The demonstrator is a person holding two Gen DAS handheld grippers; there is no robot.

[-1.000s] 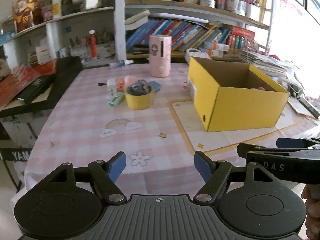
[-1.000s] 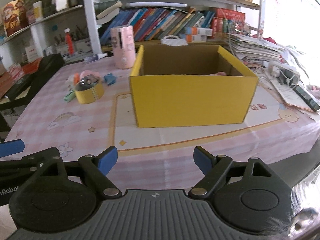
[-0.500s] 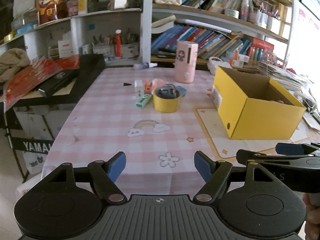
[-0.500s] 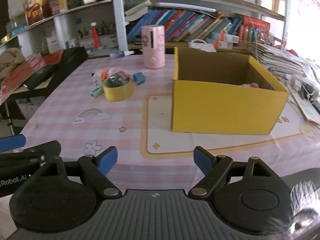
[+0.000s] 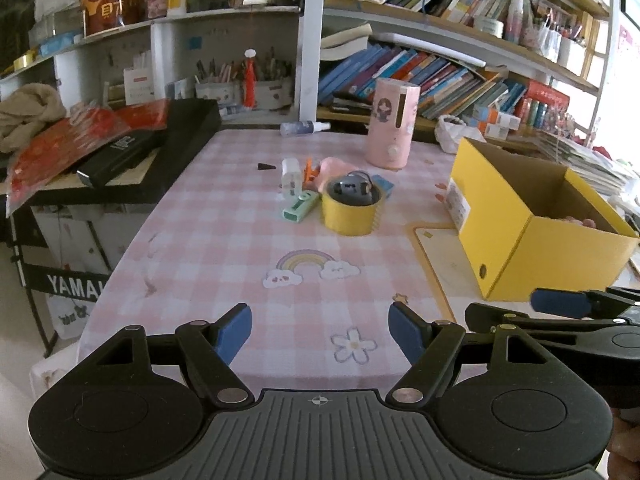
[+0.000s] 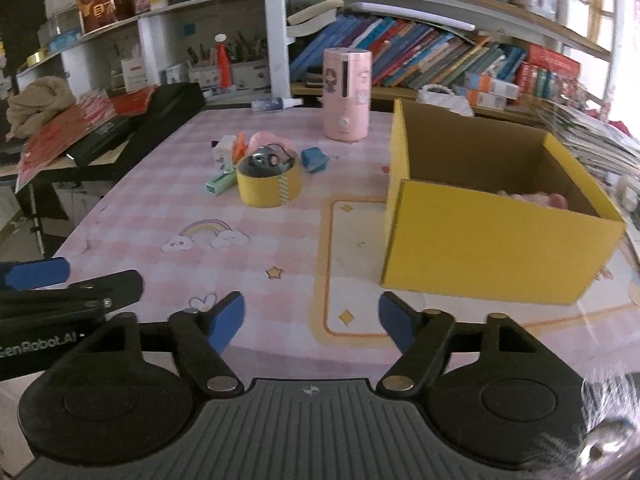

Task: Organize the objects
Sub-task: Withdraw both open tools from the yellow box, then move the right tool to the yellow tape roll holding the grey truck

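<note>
Two hand-held grippers above the near edge of a desk [image 5: 224,240] covered with a pink checked cloth. The left gripper [image 5: 320,332] has its jaws apart, blue pads [image 5: 236,330] facing each other with only the cloth and a printed flower between them. The right gripper [image 6: 311,322] has its jaws closing, though still apart; nothing lies between them, only bare cloth and the corner of a yellow-bordered mat [image 6: 352,248].

The objects to be sorted form a cluster toward the middle of the desk, well ahead of both grippers and touched by neither. At its front stands a yellow tape roll [image 5: 352,212], on its flat side, with a dark rounded item [image 5: 352,188] resting in its core. Just to its left lies a mint-green rectangular item [image 5: 301,206]; behind that are a small white bottle [image 5: 291,176], an orange piece [image 5: 310,170] and a pink soft item [image 5: 335,165]. A small blue item [image 6: 315,159] lies just right of the roll. A pink cylindrical appliance [image 5: 392,122] stands upright near the far edge.

An open yellow cardboard box [image 6: 492,248] sits on the mat toward the right side of the desk, ahead and to the right of the right gripper; something pink [image 6: 540,199] shows inside against its near wall.
</note>
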